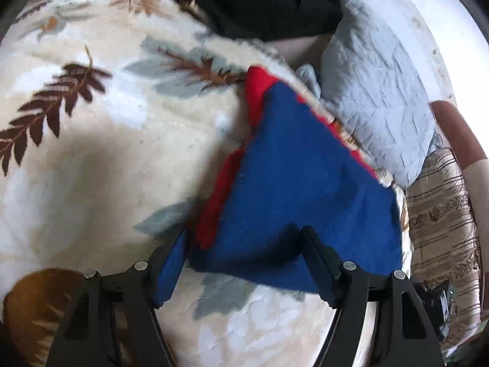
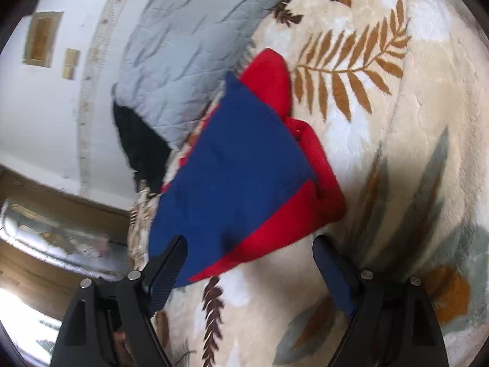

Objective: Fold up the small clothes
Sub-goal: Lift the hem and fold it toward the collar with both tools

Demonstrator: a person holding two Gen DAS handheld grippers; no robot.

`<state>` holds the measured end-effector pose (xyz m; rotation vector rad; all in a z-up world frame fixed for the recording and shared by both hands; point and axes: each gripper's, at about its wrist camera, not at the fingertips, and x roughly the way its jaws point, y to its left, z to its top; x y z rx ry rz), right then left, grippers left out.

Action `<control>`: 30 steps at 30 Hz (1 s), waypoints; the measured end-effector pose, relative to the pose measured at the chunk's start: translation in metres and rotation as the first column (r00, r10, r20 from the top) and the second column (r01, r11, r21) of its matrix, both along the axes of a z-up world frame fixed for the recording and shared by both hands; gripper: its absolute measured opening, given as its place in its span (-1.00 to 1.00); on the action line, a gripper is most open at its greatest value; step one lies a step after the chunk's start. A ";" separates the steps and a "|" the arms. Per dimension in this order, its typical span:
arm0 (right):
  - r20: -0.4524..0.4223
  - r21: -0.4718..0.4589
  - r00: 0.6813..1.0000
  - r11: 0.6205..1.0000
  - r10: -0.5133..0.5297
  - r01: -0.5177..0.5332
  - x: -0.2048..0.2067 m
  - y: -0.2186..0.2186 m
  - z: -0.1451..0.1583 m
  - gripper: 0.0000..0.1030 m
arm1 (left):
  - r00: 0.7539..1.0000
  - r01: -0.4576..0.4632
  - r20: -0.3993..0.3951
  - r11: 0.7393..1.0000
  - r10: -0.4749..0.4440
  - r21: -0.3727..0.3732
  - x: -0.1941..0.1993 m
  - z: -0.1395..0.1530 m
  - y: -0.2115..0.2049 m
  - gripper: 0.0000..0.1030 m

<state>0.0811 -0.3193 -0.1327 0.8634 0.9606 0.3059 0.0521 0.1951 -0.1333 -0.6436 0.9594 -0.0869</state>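
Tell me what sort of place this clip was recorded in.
Most likely a bedroom, with the work done on a bed. A plush leaf-patterned blanket covers the surface, a grey quilted pillow lies at its edge by a white wall, and the blue-and-red garment is spread on the blanket.

Daylight's decent in both views, pretty bright overall. Left wrist view blows out white around 2 o'clock, right wrist view glares at 8 o'clock. Soft shadow sits on the blanket left of centre. Everything's slightly motion-smeared, especially the blue and red garment. Heavy fisheye bending, black corners all round.
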 end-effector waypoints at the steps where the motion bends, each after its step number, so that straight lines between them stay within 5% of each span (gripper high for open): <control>1: 0.006 0.017 1.000 1.000 0.003 -0.003 -0.001 0.003 0.002 0.68 | 1.000 -0.002 0.009 1.000 0.002 -0.012 0.000 0.002 -0.002 0.50; 10: -0.047 0.036 0.997 0.998 -0.056 0.058 0.023 0.018 -0.006 0.70 | 0.995 -0.090 -0.047 0.996 0.091 0.025 0.026 -0.003 -0.013 0.54; 12: -0.068 0.030 0.993 0.995 -0.097 0.099 0.037 0.019 -0.012 0.59 | 0.992 -0.109 -0.063 0.993 0.111 0.047 0.029 -0.003 -0.012 0.16; 13: -0.077 0.008 0.991 0.994 -0.111 0.112 0.041 0.020 -0.012 0.43 | 0.993 -0.078 -0.079 0.992 0.086 0.100 0.036 0.000 -0.016 -0.65; 14: -0.091 -0.019 0.988 0.993 -0.121 0.120 0.045 0.020 -0.013 -0.43 | 0.994 -0.050 -0.095 0.992 0.061 0.114 0.041 0.000 -0.019 -0.66; 15: -0.111 -0.020 0.986 0.992 -0.128 0.127 0.050 0.019 -0.017 -0.67 | 0.993 -0.052 -0.101 0.991 0.065 0.125 0.044 0.002 -0.020 -0.66; 19: -0.108 -0.046 0.988 0.993 -0.110 0.106 0.059 0.023 -0.011 -0.68 | 0.995 -0.057 -0.077 0.990 0.068 0.132 0.043 0.028 -0.018 -0.69; 25: 0.047 -0.101 0.997 0.992 -0.064 0.068 0.040 0.030 0.074 -0.73 | 0.997 -0.073 0.042 0.985 0.067 0.158 0.006 0.090 -0.018 -0.70; 30: 0.052 -0.110 0.998 0.994 -0.016 0.022 -0.016 0.028 0.085 -0.73 | 0.999 -0.053 0.013 0.989 0.051 0.137 -0.053 0.074 -0.012 -0.70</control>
